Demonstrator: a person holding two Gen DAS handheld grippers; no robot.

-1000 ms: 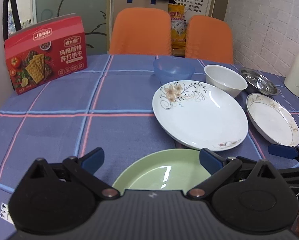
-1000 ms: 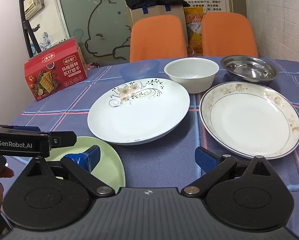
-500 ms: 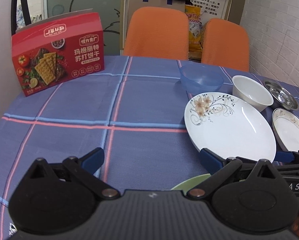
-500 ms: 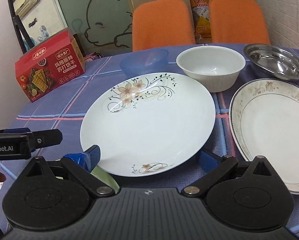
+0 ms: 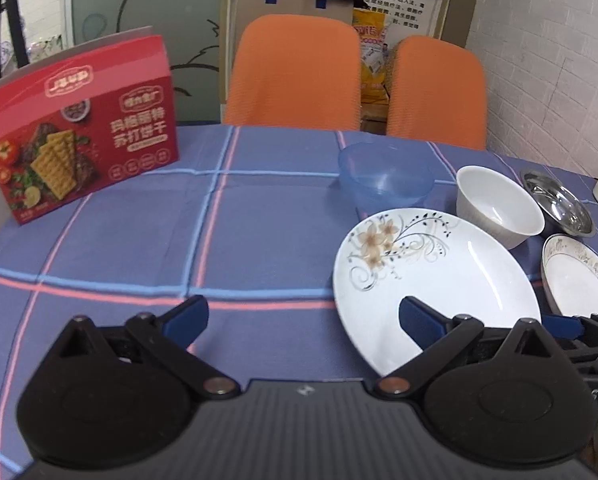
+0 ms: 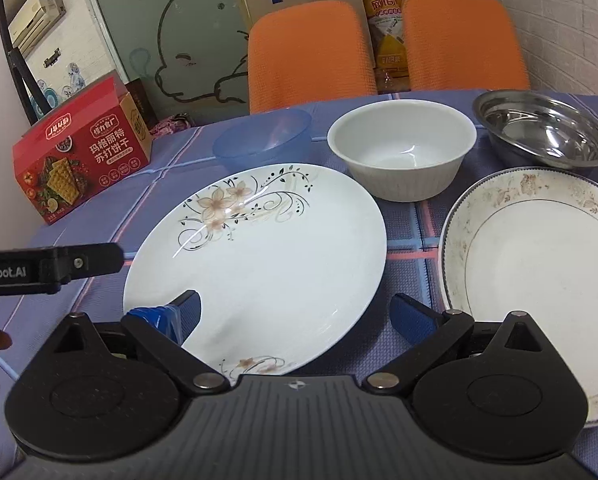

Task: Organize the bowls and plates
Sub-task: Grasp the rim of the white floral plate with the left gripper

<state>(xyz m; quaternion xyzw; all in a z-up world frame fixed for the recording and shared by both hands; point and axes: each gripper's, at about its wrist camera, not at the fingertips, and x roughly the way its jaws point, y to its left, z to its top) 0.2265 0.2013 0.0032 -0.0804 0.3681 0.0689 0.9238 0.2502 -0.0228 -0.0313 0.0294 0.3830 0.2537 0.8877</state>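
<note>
Right gripper is spread wide, nothing pinched; its two blue pads straddle the near rim of the large white floral-print ceramic plate, which lies flat on the blue plaid tablecloth directly ahead of us. Left gripper is also spread and empty, over bare cloth, with that same plate off to its right. Risks as we judge them: glazed rim is thin and slick, so a shallow pinch could let the plate tip or slide out on lift; left pad looks to sit over the plate face rather than under the rim, so closing from here may just skate. White ribbed ceramic bowl sits just beyond the plate, gold-rimmed white plate just right of the gripper, translucent blue plastic bowl beyond-left — a pushed plate would knock them. Versus a second ago: both grippers have moved forward, pale green plate is gone from both views, floral plate now sits between our right pads.
</note>
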